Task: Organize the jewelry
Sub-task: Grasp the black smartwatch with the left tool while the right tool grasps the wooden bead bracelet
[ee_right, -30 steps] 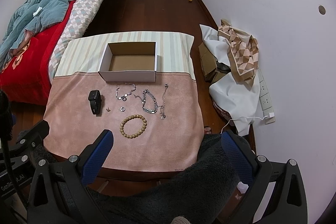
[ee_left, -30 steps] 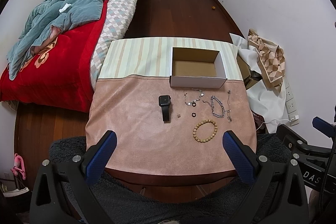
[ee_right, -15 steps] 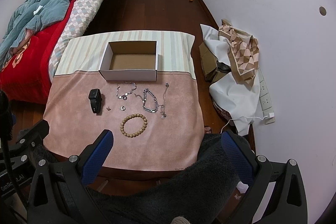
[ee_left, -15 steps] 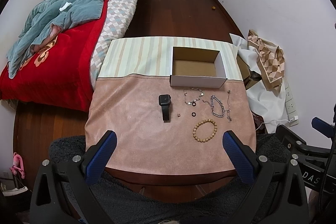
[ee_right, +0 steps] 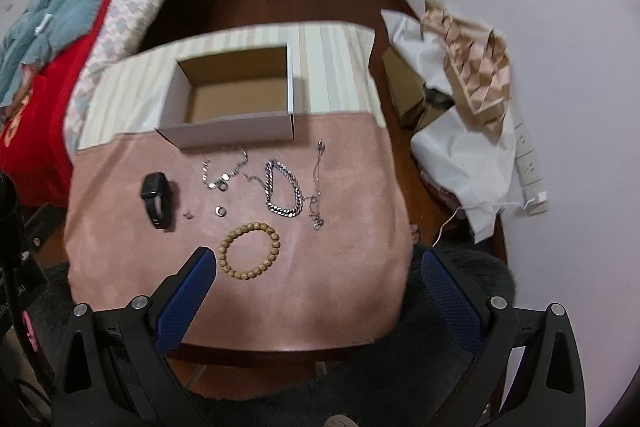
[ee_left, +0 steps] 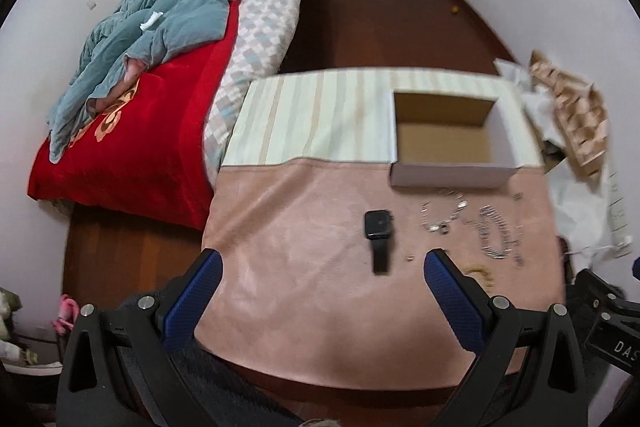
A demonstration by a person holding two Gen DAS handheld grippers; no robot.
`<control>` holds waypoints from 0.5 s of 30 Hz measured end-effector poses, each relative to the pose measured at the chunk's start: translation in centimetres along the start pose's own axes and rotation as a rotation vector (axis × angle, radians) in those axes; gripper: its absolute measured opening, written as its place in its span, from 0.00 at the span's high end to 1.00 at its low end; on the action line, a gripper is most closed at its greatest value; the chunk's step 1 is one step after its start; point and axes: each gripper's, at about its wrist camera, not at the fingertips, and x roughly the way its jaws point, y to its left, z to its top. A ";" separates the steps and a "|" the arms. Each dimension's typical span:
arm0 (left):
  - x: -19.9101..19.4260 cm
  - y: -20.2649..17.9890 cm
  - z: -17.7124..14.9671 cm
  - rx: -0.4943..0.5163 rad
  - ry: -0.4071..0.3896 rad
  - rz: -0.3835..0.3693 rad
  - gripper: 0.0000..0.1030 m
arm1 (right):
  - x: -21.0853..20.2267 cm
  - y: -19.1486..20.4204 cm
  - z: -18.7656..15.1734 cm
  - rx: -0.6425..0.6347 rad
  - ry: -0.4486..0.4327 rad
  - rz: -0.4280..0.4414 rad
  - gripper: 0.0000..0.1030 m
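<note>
An open cardboard box (ee_left: 448, 143) (ee_right: 236, 103), empty inside, stands at the far side of the pink mat (ee_left: 300, 267) (ee_right: 352, 267). In front of it lie a black smartwatch (ee_left: 378, 233) (ee_right: 157, 197), a thin silver chain with discs (ee_right: 224, 173), a chunky silver chain bracelet (ee_right: 282, 193), a thin necklace (ee_right: 318, 187), a small ring (ee_right: 220, 211) and a wooden bead bracelet (ee_right: 249, 250). My left gripper (ee_left: 320, 279) hovers open over the near mat, short of the watch. The right gripper (ee_right: 320, 277) is open too, its left finger beside the bead bracelet.
A bed with a red cover and teal blanket (ee_left: 140, 67) runs along the left. White cloth and a patterned brown bag (ee_right: 472, 75) are piled on the floor at the right by the wall. A striped cloth (ee_left: 320, 115) covers the table's far half.
Both grippers have moved forward and lower toward the table, so the jewelry and box look larger. The left view has shifted left and the right view tilts; nothing on the mat has moved.
</note>
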 end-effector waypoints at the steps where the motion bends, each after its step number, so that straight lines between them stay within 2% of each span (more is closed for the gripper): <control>1: 1.4 -0.3 0.0 0.011 0.018 0.014 0.00 | 1.5 0.2 0.2 0.004 0.024 0.008 0.00; 6: 6.4 -1.4 -0.5 0.049 0.104 0.042 0.00 | 8.1 1.1 0.2 0.024 0.123 0.005 0.01; 9: 9.1 -1.8 -1.0 0.047 0.156 0.033 0.00 | 11.2 1.7 -0.2 0.041 0.186 0.040 0.13; 11: 10.5 -1.9 -1.2 0.040 0.184 0.013 0.00 | 12.5 1.9 -0.5 0.047 0.210 0.050 0.25; 15: 12.5 -2.2 -1.4 0.023 0.229 -0.010 0.01 | 14.7 2.6 -1.1 0.054 0.238 0.058 0.37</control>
